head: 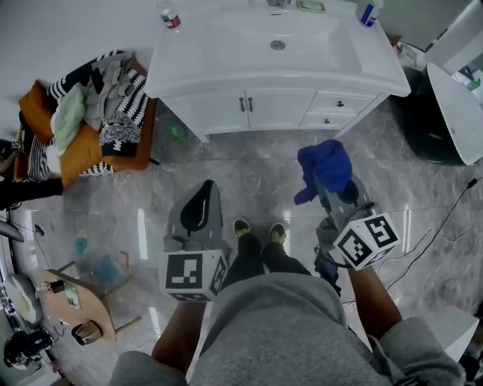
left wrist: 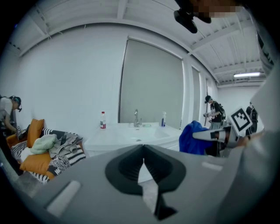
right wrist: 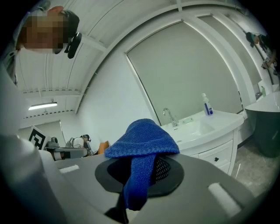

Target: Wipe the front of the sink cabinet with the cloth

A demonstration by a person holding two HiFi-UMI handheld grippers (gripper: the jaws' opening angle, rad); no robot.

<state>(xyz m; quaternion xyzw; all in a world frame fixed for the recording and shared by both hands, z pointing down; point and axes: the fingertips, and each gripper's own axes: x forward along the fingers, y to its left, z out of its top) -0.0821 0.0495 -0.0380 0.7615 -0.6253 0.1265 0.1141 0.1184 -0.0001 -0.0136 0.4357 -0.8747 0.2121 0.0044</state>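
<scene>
Wiping has not started, judging by how things lie. The sink cabinet (head: pixel 275 107) stands at the far side of the floor (head: pixel 249 170), its white front with two doors (head: pixel 245 105) and small drawers (head: pixel 339 104) facing the person. Nothing is touching that front. The cloth (head: pixel 324 167), blue and knitted, is in the air in front of the cabinet's right half and well apart from it. The right gripper (head: pixel 332 187) has its fingers clamped on the cloth: in the right gripper view a strip of cloth runs down between them and the rest bunches over the tips. The left gripper (head: pixel 200 197) is in front of the cabinet's left door, also well back from it, with its fingers closed on each other and nothing between them. The person's shoes (head: pixel 256 228) are planted on the floor short of the cabinet, so the stance reads as approach, not work. A bottle (head: pixel 169 15) sits on top of the cabinet at its left rear corner and a spray bottle (head: pixel 367 11) at its right rear. A pile of clothes (head: pixel 98 105) lies left of the cabinet. Done so far: the cloth is in hand. Left to do: close the gap, press the cloth flat onto the front and work across doors, drawers and probably the edges. I can't tell from here whether the front carries any dirt.
</scene>
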